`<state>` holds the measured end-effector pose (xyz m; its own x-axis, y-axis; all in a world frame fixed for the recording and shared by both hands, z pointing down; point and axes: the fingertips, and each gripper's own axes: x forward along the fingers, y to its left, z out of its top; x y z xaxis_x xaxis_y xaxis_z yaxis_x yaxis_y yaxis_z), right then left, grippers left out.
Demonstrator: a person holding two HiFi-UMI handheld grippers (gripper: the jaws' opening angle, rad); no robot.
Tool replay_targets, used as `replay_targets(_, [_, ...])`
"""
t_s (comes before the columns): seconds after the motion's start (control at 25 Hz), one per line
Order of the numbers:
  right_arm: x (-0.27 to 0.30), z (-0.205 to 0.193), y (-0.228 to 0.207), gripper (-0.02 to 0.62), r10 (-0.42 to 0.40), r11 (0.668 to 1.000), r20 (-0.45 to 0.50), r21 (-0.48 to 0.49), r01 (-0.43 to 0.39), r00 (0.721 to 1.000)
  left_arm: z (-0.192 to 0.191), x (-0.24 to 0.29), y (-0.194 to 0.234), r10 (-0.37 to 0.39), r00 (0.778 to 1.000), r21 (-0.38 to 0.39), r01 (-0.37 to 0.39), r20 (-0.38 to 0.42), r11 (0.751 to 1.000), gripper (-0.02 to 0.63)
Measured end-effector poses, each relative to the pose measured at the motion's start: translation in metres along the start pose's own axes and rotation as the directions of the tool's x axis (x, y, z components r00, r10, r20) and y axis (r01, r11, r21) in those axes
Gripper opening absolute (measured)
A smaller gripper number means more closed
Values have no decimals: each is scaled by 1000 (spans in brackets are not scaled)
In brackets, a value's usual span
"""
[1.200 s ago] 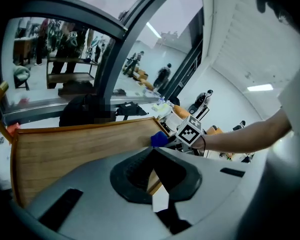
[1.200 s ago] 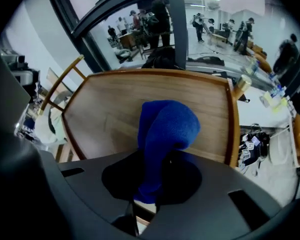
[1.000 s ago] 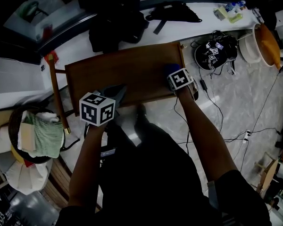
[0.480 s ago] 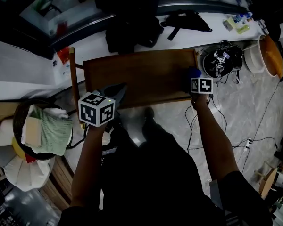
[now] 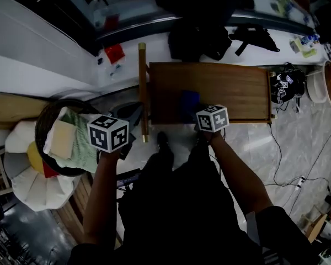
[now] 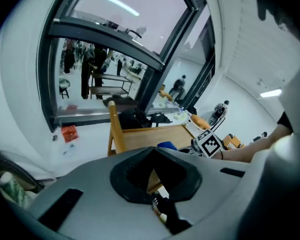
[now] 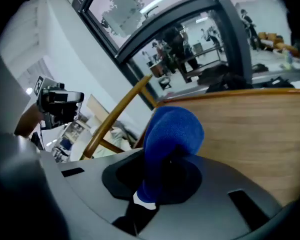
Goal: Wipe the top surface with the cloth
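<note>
Head camera looks steeply down on the wooden table [image 5: 226, 87]; both gripper cameras view its top low, right close, left from beyond its end.

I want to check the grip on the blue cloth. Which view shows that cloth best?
The right gripper view: the blue cloth fills the centre, pinched in the right gripper. The head view shows a dim blue patch on the wooden top; the left gripper view, a sliver.

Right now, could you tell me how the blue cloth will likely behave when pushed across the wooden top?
The blue cloth bulges and folds over in the right gripper, so it is probably soft and floppy. It looks fleecy, so it should drag rather than slip on the wooden top.
</note>
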<state>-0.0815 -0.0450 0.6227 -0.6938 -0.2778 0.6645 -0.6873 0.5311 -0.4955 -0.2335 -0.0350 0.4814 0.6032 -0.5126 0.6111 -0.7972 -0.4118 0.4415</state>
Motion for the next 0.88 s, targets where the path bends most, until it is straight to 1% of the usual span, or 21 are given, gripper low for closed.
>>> replay_targets(0.08, [44,-6,39,63,68,998,-54,-4,-68,996,-9,-20,21,20,1000,-6,-20,-3,1000,6])
replay_targets(0.16, [79,-12,66,63,94,995,-87,-27,-97,992,-17,-39,41,45,999,-18,-45,-2,999,6])
replay_targets(0.2, [92,-15,74,63,91,995,-105,-38,-95,990,-22,-47,50,55,998,-25,-55,-2,998,6])
replay_targets(0.28, [111,-23,83,63,54,995,-158,-79,-67,986,-29,-57,62,67,998,-35,-67,-5,997,6])
replay_targets(0.4, [129,-34,85,63,-23,984,-228,-176,-18,973,-35,-61,69,65,998,-34,-65,-15,997,6])
replay_targets(0.6, [131,-39,80,63,-85,965,-242,-263,19,967,-39,-46,58,21,999,-14,-22,-33,1000,6])
replay_targets(0.72, [126,-43,67,63,-112,958,-250,-283,38,962,-38,-27,42,-19,998,-1,19,-52,1000,6])
replay_targets(0.88, [109,-49,48,63,-134,960,-271,-273,57,953,-40,-1,17,-66,994,12,67,-86,998,6])
